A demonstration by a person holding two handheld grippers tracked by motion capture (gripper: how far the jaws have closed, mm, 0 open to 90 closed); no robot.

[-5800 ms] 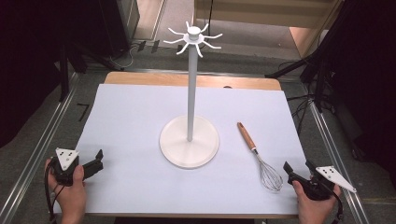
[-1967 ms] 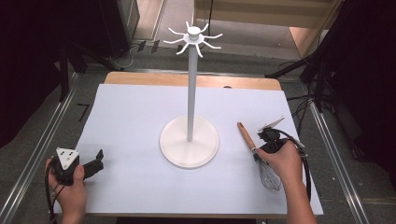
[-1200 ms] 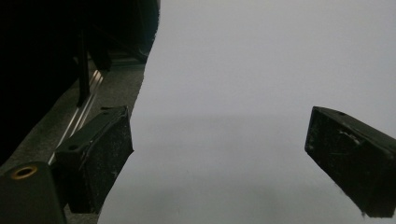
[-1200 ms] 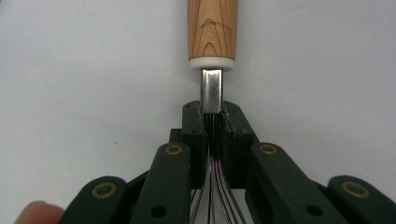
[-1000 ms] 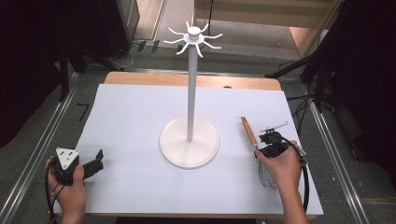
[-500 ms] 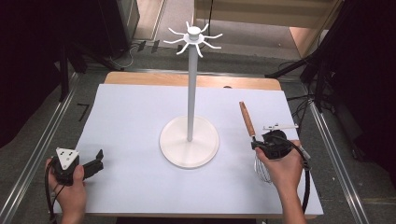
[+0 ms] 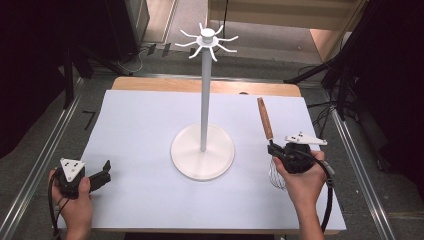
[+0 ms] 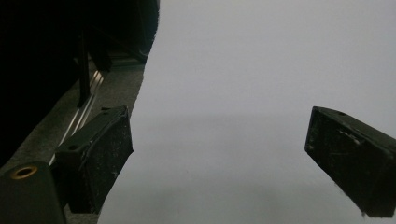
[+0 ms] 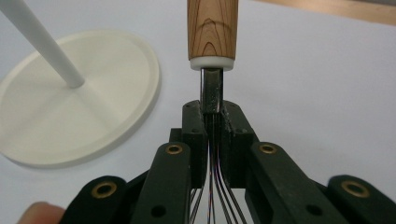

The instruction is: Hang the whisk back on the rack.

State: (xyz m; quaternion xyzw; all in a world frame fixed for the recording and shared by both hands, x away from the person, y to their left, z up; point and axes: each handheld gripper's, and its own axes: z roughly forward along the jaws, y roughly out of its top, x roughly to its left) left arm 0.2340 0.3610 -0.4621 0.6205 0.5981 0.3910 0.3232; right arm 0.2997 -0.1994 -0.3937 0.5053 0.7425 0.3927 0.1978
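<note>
Right gripper point(image 7: 274, 150) fingers clamped on whisk point(image 9: 212, 42) neck, lifting step. Left gripper point(image 8: 219, 154) fingers apart, idle. Next, likely: hang it on stand point(image 7: 204, 90).

The whisk point(image 9: 212, 32) has a handle of varnished wood with clear grain, a smooth white collar below it and thin, shiny metal wires. The right claw point(image 9: 213, 122) looks like matt black plastic with brass-coloured rivets; the left claw's pads point(image 8: 111, 144) are black, rough and scuffed. The hook stand point(image 7: 202, 152) is smooth, matt white. The counter point(image 7: 140, 125) wears a matt, pale sheet over a wooden top.
</note>
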